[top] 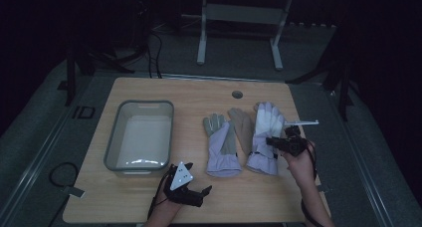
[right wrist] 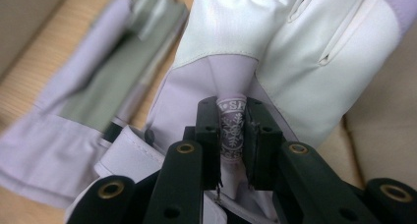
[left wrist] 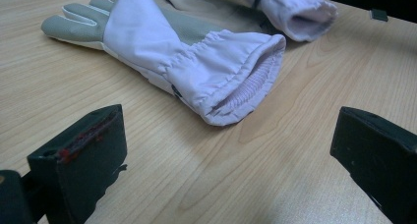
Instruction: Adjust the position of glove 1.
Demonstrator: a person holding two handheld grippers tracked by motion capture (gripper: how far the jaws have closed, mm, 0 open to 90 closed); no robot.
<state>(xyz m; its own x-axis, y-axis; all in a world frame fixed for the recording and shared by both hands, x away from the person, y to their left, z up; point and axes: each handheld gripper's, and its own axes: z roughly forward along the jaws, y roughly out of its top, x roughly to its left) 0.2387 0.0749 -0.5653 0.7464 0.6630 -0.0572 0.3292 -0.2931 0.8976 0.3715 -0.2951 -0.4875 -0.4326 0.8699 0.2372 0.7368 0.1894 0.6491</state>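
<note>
Printed tag (right wrist: 231, 130) on the glove (right wrist: 295, 42), lower centre of the right gripper view: pale letters "SM" legible at its top, a snowflake emblem beneath; remaining print too small to read. Floor marking "ID" (top: 83, 112), left of the high view.

- The right gripper (top: 272, 141) sits on the wrist part of the right glove (top: 264, 137).
- The left glove (top: 222, 145) lies between both grippers, just beside that glove.
- The left gripper (top: 201, 192) rests near the table edge, below the grey tub (top: 115, 137).
</note>
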